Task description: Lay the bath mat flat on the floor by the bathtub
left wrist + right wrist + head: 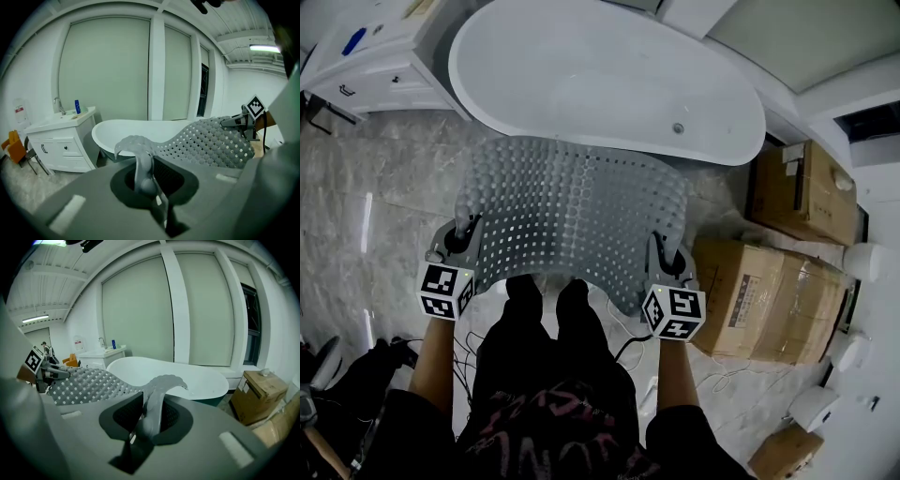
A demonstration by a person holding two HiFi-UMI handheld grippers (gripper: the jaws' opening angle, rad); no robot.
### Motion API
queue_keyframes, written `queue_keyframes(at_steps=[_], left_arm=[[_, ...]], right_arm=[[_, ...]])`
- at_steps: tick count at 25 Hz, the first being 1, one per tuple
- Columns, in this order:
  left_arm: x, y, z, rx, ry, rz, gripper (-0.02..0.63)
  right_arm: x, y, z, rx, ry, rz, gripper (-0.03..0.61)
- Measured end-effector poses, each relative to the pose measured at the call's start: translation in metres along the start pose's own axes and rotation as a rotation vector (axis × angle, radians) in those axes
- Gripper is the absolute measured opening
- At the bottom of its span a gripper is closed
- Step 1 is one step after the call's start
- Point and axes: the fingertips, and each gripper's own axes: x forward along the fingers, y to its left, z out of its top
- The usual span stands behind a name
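Bath mat: grey, perforated, sagging mid-frame between both grippers, below the bathtub.
Left hand-held gripper: pinching the mat's left corner.
Right hand-held gripper: pinching the mat's right corner.

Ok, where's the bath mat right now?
In the head view the bath mat is mid-frame, held up between the left gripper and the right gripper, just on the near side of the white bathtub.

A white vanity cabinet stands at the upper left of the head view, with a blue bottle beside its tap. Cardboard boxes lie at the right side. An orange thing, perhaps a chair, stands near the cabinet.
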Motion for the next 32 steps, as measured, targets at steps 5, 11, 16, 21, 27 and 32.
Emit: queue_keyframes(at_steps=[5, 11, 16, 21, 27, 32], left_arm=[[0.001, 0.0, -0.014, -0.012, 0.016, 0.005, 0.018], [0.002, -0.002, -0.031, -0.014, 0.034, 0.007, 0.017], [0.006, -0.001, -0.043, -0.019, 0.05, 0.002, 0.017], [0.011, -0.003, -0.059, -0.036, 0.068, 0.003, 0.017], [0.021, 0.004, -0.074, -0.037, 0.093, 0.007, 0.017], [0.034, 0.004, -0.087, -0.055, 0.1, 0.013, 0.017]], right_arm=[[0.003, 0.001, -0.012, 0.004, 0.013, 0.003, 0.083], [0.004, 0.002, -0.025, 0.007, 0.028, 0.002, 0.083], [0.009, 0.004, -0.037, 0.011, 0.045, -0.004, 0.083], [0.013, 0.004, -0.049, 0.014, 0.061, 0.002, 0.083], [0.028, 0.01, -0.062, 0.012, 0.077, 0.02, 0.084], [0.037, 0.01, -0.074, 0.003, 0.087, 0.027, 0.083]])
